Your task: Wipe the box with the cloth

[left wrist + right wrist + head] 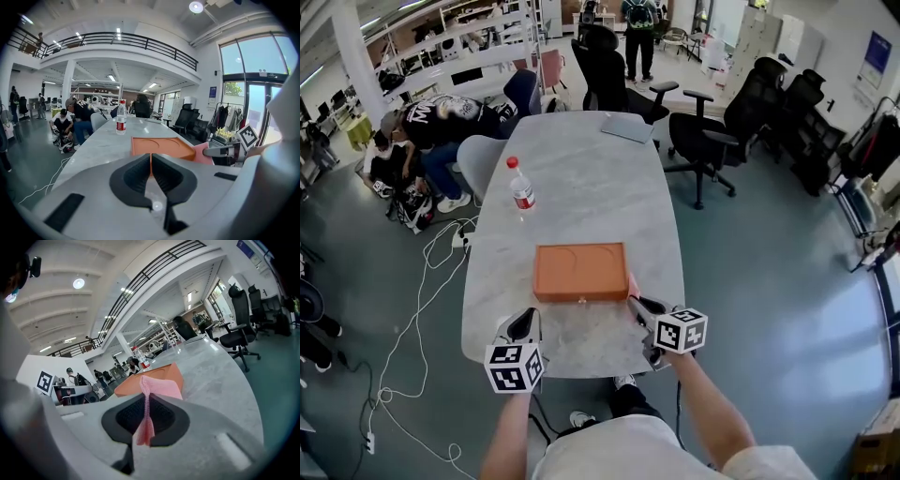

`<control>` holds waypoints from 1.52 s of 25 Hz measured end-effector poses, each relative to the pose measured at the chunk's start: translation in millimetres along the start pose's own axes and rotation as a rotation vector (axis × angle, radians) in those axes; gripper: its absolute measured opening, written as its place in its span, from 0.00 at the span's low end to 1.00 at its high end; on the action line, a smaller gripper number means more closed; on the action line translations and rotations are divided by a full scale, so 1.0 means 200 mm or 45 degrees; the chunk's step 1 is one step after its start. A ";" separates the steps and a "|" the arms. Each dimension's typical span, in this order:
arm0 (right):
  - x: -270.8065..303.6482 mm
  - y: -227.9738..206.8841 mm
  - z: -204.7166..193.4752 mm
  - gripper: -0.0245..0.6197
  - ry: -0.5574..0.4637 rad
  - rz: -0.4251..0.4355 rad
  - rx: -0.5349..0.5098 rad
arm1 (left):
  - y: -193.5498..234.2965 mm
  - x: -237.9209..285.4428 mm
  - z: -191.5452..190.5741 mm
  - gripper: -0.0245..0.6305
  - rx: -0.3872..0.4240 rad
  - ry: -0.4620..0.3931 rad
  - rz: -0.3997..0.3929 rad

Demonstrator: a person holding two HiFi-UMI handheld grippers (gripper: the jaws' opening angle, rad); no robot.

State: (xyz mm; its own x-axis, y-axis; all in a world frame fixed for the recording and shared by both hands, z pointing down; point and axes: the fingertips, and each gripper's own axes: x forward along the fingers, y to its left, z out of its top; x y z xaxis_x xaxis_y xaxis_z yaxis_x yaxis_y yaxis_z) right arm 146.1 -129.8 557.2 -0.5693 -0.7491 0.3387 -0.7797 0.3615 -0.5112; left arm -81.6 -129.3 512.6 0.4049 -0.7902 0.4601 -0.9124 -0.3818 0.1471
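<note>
The right tongs [639,305] are clamped on the pink cloth [159,387]. Its fold runs up between the 2 pads and a short tail hangs out behind them. Just ahead of these tongs, the cloth's free end sits at the near right corner of the orange box [581,272] and seems to touch it. The box lies flat on the grey table [581,169], directly in front of both tools. The left tongs [151,168] are closed to a thin slit with nothing between them. They sit off the box's near left corner and, as far as the head view shows, do not touch it. Well ahead of the left tongs, beyond the box, stands a water bottle [521,185].

Wiping looks to be only at its start: the cloth has reached the box's edge, but the top is not yet covered. The next move probably calls for the right tongs to lift the cloth onto the lid and drag it away across the surface, low enough that the fabric rubs rather than the pads. The box may slide, so the left tongs could brace its near side.
</note>
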 end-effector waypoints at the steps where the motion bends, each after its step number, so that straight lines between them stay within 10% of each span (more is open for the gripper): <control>1: -0.01 0.01 -0.01 0.06 -0.002 -0.007 0.000 | 0.00 -0.01 0.00 0.06 0.001 -0.002 -0.005; 22: -0.30 0.14 0.17 0.06 -0.070 -0.235 -0.212 | 0.04 -0.19 0.07 0.06 0.091 -0.045 -0.153; 38: -0.02 0.18 0.68 0.06 0.052 -0.098 -0.599 | 0.22 -0.01 0.13 0.06 0.069 -0.040 -0.086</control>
State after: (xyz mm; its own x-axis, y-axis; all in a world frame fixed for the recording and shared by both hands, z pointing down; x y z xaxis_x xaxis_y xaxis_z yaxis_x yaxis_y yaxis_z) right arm 154.9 -189.1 430.8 -0.5077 -0.7647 0.3969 -0.8480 0.5249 -0.0735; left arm -120.7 -156.4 494.0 0.4681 -0.7758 0.4231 -0.8786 -0.4599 0.1288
